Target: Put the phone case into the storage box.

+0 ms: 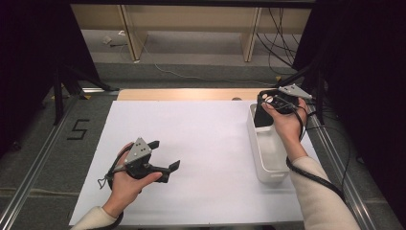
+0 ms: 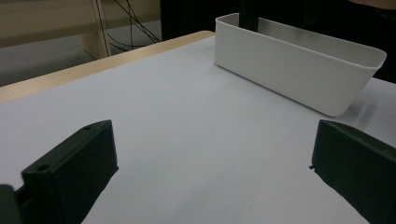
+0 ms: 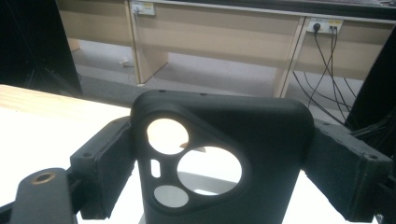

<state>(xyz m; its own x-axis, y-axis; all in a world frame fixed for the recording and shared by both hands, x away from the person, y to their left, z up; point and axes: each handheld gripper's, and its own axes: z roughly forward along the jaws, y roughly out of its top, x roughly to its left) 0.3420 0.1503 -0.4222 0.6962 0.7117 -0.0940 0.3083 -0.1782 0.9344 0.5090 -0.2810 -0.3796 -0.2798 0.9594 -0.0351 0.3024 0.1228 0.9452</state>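
- The right gripper (image 1: 271, 106) is clamped on a black phone case (image 3: 219, 158), one jaw pressing each long side of it, as the right gripper view shows plainly.
- The phone case stands upright with its camera cut-outs facing the gripper's camera (a large round hole, a smaller one, a slot and a small disc).
- In the high view the case (image 1: 263, 116) hangs at the far end of the white bin (image 1: 259, 153), its lower part within the bin's walls; whether it touches the bin floor cannot be told.
- The bin is a long, narrow tub lying near-to-far along the right side of the white sheet (image 1: 206, 143), its right wall close to the sheet's right edge.
- The left gripper (image 1: 164, 155) rests low over the near left part of the sheet, jaws spread wide with nothing between them; its own view shows bare sheet between the two black pads (image 2: 74, 168).
- From the left gripper view the bin (image 2: 289, 70) stands well apart, with an unbroken stretch of sheet between it and the jaws.
- The middle of the sheet, from the left hand (image 1: 127, 184) across to the bin's left wall, is free room.
- Beyond the sheet's far edge a strip of wooden table (image 1: 186, 94) shows (narrow, with a small dark spot near its right end).
- A metal rail (image 1: 28, 177) runs along the left of the table on the grey floor, with the figure 5 (image 1: 78, 129) marked beside it.
- Cables (image 1: 280, 38) trail over the floor far behind the table, near the wooden furniture legs.
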